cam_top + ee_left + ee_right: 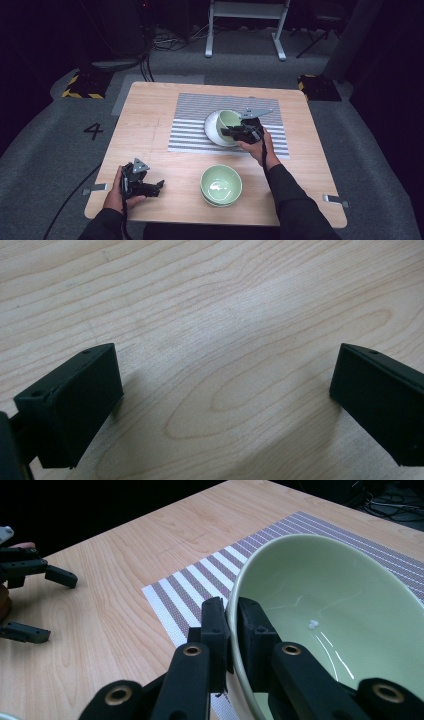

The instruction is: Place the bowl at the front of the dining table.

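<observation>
A light green bowl is tilted over a white plate on the striped placemat. My right gripper is shut on its near rim. In the right gripper view the two black pads pinch the bowl's wall, one outside and one inside. Whether the bowl rests on the plate I cannot tell. My left gripper lies low at the table's front left, open. Its jaws stand wide apart over bare wood with nothing between them. The left gripper also appears far off at the left.
A second green bowl, seemingly stacked on another, stands at the front middle of the wooden table. Bare wood lies left of the placemat. Beyond the far edge are a white frame's legs and cables on a grey floor.
</observation>
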Motion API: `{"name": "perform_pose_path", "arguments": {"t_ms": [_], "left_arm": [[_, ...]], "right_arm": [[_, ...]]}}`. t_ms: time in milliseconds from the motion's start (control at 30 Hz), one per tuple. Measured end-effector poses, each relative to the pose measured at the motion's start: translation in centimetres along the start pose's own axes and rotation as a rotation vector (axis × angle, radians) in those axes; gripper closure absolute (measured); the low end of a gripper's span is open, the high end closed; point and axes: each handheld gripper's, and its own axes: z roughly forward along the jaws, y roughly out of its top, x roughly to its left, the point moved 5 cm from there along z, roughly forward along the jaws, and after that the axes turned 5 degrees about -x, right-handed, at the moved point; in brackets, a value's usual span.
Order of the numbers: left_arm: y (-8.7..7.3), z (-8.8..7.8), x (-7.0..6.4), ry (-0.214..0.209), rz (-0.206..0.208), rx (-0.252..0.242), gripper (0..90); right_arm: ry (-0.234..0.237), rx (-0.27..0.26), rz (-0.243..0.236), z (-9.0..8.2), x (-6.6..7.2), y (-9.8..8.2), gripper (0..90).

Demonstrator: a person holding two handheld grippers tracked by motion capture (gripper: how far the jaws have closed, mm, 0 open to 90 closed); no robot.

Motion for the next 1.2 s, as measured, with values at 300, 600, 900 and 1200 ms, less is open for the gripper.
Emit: {"name": "perform_pose_path", "arguments": {"t_ms": [300, 600, 900, 1200], "left_arm": [[0.0, 0.0, 0.0, 0.000, 0.001, 0.000, 0.4], [0.0, 0.0, 0.0, 0.000, 0.000, 0.000, 0.4], [0.0, 0.0, 0.0, 0.000, 0.000, 0.000, 0.4], [0.0, 0.0, 0.0, 0.000, 0.000, 0.000, 0.4]], "right_arm": [[-0.011, 0.023, -0.013, 0.9, -0.4, -0.1, 83.0], [-0.034, 0.054, -0.028, 2.0, -0.8, -0.5, 83.0], [-0.061, 0.083, -0.060, 2.7, -1.0, -0.8, 82.9], [-0.092, 0.120, -0.097, 3.3, -1.4, -1.2, 82.8]]}}
